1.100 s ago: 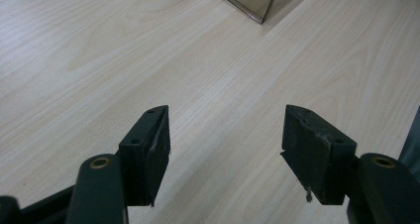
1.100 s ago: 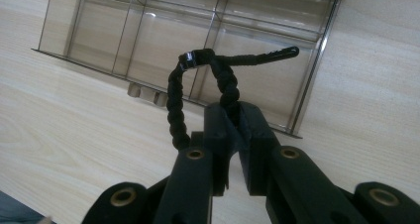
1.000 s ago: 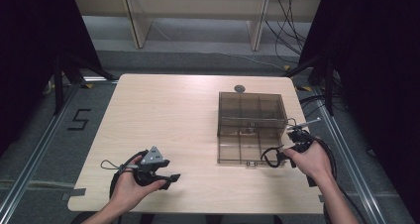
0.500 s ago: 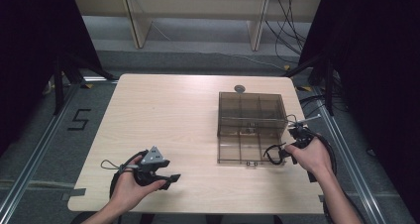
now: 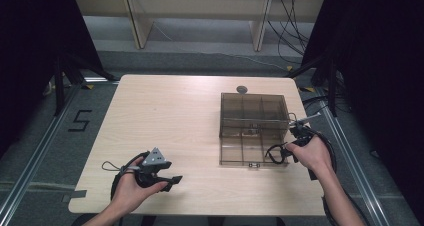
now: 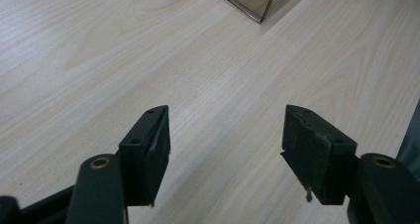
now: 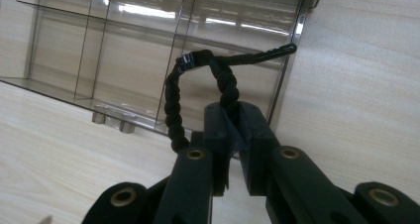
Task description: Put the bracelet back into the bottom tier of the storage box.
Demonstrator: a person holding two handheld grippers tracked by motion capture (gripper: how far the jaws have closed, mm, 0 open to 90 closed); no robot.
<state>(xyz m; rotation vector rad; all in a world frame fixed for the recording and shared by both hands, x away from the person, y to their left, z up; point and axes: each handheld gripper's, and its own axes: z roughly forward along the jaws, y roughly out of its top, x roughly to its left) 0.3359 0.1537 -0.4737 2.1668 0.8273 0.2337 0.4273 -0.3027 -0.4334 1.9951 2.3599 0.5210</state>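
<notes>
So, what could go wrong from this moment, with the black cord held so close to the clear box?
1. The right gripper pinches the black braided cord on a short stretch only, so the cord might slip out when pulled.
2. The cord's loop hangs beside the near corner of the clear compartment box; it could snag on the wall or the latch and drag the box across the table.
3. The left gripper is open and far away, so nothing steadies the box.

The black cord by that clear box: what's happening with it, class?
A person holds a gripper in each hand. The right gripper is shut on a black twisted cord, looped up just beside the clear compartment box on the wooden table. The left gripper hangs open over bare tabletop, holding nothing.
</notes>
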